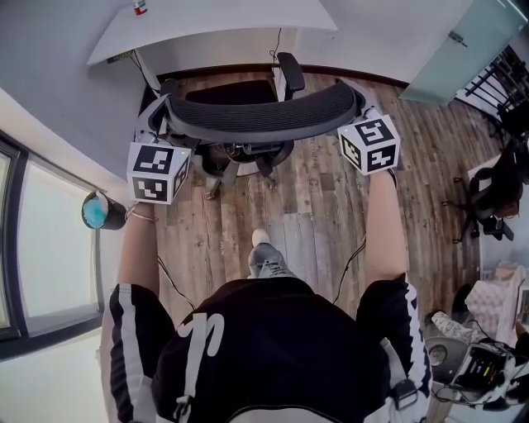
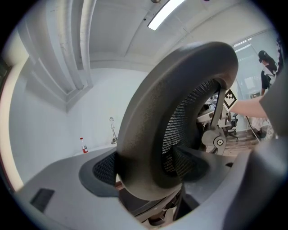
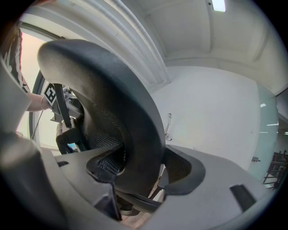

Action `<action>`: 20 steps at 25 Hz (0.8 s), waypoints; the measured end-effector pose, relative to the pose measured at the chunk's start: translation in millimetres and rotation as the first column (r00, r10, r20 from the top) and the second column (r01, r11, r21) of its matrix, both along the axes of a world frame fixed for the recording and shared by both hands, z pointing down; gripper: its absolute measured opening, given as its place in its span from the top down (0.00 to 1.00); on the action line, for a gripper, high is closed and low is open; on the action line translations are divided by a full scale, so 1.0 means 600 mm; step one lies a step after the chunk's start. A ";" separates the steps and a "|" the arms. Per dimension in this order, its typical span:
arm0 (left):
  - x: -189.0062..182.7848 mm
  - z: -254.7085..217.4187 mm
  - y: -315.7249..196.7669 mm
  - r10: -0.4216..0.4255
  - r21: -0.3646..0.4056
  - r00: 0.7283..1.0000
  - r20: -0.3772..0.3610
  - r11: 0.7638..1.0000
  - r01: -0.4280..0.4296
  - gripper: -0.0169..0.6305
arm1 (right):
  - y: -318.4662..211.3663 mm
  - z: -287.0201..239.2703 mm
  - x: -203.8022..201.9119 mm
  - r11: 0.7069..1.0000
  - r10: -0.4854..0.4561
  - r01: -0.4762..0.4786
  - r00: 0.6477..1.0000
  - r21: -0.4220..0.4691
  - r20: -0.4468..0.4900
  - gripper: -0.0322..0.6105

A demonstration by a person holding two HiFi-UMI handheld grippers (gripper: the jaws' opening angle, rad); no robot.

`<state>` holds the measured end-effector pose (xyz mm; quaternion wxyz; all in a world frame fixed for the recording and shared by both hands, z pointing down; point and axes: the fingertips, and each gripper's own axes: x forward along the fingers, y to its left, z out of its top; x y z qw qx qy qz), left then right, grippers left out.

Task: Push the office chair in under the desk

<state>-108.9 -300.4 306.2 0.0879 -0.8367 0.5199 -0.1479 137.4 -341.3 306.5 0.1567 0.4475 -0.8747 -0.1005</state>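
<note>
Left gripper [image 2: 146,166] and right gripper [image 3: 141,168] each clamp a backrest end of the office chair [image 1: 260,116], near the desk [image 1: 215,25]; pushing appears under way, next a straight shove deskward

Office chair backrest [image 1: 264,116]: we see black mesh in a dark grey frame.
Desk [image 1: 215,25]: we find it plain white.
Floor [image 1: 314,223]: we see grey-brown wood-grain planks.
Marker cubes [image 1: 159,172]: we read black squares on white.
Sleeves [image 1: 132,330]: we see black with white stripes.
</note>
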 end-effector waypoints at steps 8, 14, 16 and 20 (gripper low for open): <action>0.001 -0.001 -0.024 0.012 -0.009 0.999 -0.032 1.000 -0.012 0.41 | -0.025 0.000 0.001 1.000 0.001 -0.001 1.000 0.000 0.000 0.53; -0.003 0.003 -0.047 0.008 -0.006 1.000 -0.028 1.000 -0.008 0.41 | -0.048 0.004 -0.003 1.000 0.010 -0.010 1.000 -0.008 0.001 0.53; -0.005 0.002 -0.057 0.004 -0.007 1.000 -0.026 1.000 -0.004 0.41 | -0.059 0.003 -0.005 1.000 0.008 -0.008 1.000 -0.008 0.000 0.53; -0.009 0.002 -0.076 0.002 -0.011 1.000 -0.029 1.000 -0.002 0.41 | -0.082 0.001 -0.009 1.000 0.002 -0.002 1.000 -0.020 -0.006 0.53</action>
